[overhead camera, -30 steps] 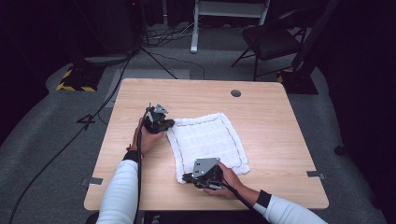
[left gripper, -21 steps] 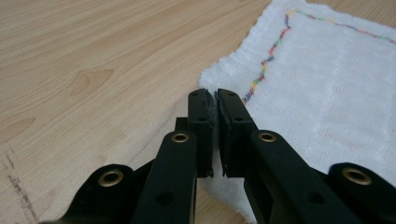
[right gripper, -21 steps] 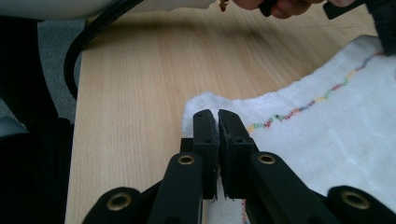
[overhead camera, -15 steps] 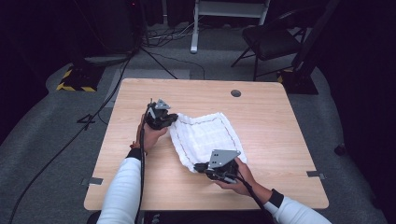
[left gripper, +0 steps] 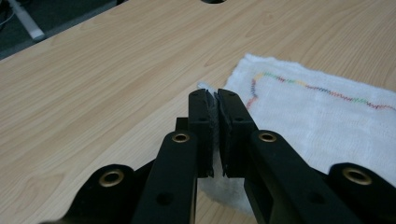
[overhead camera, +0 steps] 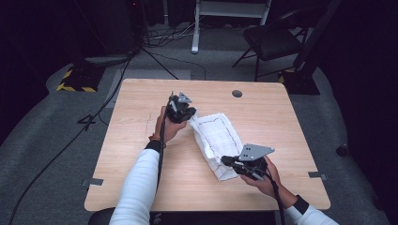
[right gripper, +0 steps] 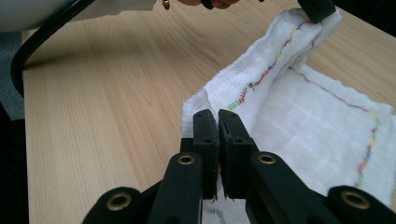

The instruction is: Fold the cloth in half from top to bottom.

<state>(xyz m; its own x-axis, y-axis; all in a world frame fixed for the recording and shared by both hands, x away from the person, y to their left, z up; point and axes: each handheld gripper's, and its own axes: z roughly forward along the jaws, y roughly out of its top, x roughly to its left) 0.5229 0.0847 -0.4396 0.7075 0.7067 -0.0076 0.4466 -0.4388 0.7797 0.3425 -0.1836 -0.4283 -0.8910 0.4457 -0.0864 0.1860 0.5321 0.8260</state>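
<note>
A white cloth (overhead camera: 215, 139) with a multicoloured stitched border lies half folded on the wooden table (overhead camera: 141, 98). My left gripper (overhead camera: 189, 115) is shut on the cloth's far left corner. In the left gripper view the jaws pinch that corner of the cloth (left gripper: 322, 112), with my left gripper (left gripper: 215, 97) just above the tabletop. My right gripper (overhead camera: 226, 161) is shut on the near corner. The right gripper view has my right gripper (right gripper: 217, 116) clamping the cloth (right gripper: 299, 112), whose left edge is lifted and stands up over the rest.
A round cable hole (overhead camera: 237, 93) sits near the table's far edge. A chair (overhead camera: 277, 40) and a white stand (overhead camera: 230, 9) are on the floor behind, with cables (overhead camera: 141, 51) trailing at the left. Bare wood surrounds the cloth on all sides.
Both grippers moved right with the cloth's left corners. The cloth, flat one second ago, now has its left edge raised and carried over toward the right.
</note>
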